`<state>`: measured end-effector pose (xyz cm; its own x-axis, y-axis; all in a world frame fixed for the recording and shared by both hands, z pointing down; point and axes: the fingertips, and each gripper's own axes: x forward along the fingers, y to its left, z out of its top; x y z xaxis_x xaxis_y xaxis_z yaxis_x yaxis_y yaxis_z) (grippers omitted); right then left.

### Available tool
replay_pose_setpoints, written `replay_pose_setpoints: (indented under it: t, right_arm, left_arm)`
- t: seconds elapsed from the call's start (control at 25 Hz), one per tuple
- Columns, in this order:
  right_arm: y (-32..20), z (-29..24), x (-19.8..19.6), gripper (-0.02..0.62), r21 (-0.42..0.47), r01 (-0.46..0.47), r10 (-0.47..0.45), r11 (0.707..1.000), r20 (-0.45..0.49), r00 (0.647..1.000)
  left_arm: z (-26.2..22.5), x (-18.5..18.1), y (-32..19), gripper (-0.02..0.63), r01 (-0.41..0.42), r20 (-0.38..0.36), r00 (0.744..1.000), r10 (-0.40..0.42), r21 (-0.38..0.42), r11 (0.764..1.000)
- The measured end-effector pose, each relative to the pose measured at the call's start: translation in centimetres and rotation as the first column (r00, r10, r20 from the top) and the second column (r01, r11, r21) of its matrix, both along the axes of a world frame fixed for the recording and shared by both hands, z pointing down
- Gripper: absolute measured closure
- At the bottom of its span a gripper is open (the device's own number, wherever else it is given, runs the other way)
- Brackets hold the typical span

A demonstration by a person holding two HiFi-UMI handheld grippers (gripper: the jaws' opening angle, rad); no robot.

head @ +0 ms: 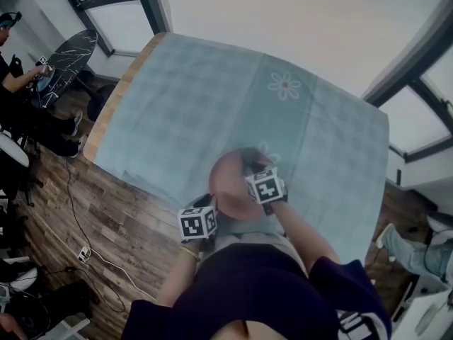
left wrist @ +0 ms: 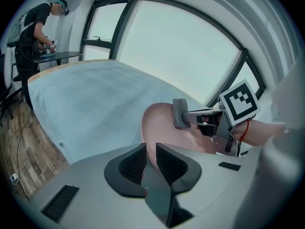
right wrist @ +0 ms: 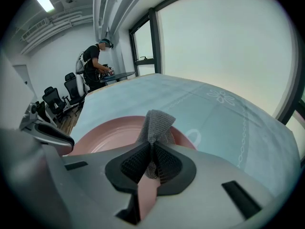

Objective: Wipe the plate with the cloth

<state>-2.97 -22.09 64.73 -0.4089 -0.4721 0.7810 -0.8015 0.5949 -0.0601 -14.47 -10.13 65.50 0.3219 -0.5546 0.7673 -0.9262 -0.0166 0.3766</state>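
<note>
I find the left gripper closed on the near rim of the pink plate, which rises tilted out of its jaws above the blue-green tablecloth. I judge this hold steadies the plate and turns its face toward the other tool. The right gripper is clamped on a grey cloth. A bunched tuft projects past the jaws, so fabric rather than the jaw pads meets the dish. In the left gripper view the cloth appears to rest against the plate's inner face near its far edge. I judge wiping is in hand; how much is done I cannot assess.
</note>
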Motion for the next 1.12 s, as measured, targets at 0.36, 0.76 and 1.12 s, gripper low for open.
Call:
replay_pose_setpoints:
  t: [0.36, 0.76, 1.12]
  right_arm:
    - [-0.3, 2.1, 0.2, 0.563, -0.033, -0.003, 0.001, 0.999, -0.061, 0.998]
    - [-1.1, 2.8, 0.0, 0.563, -0.042, 0.019, -0.022, 0.999, -0.092, 0.995]
    - [-1.1, 3.2, -1.8, 0.563, -0.04, 0.066, -0.069, 0.997, -0.084, 0.994]
  left_arm:
    - [0.7, -0.1, -0.3, 0.528, -0.01, -0.006, 1.0, 0.01, -0.018, 1.0]
    - [1.6, 0.3, -0.9, 0.528, -0.005, 0.003, 1.0, 0.005, -0.036, 0.999]
    - [1.7, 0.0, -0.9, 0.528, 0.004, 0.015, 1.0, -0.003, -0.037, 0.999]
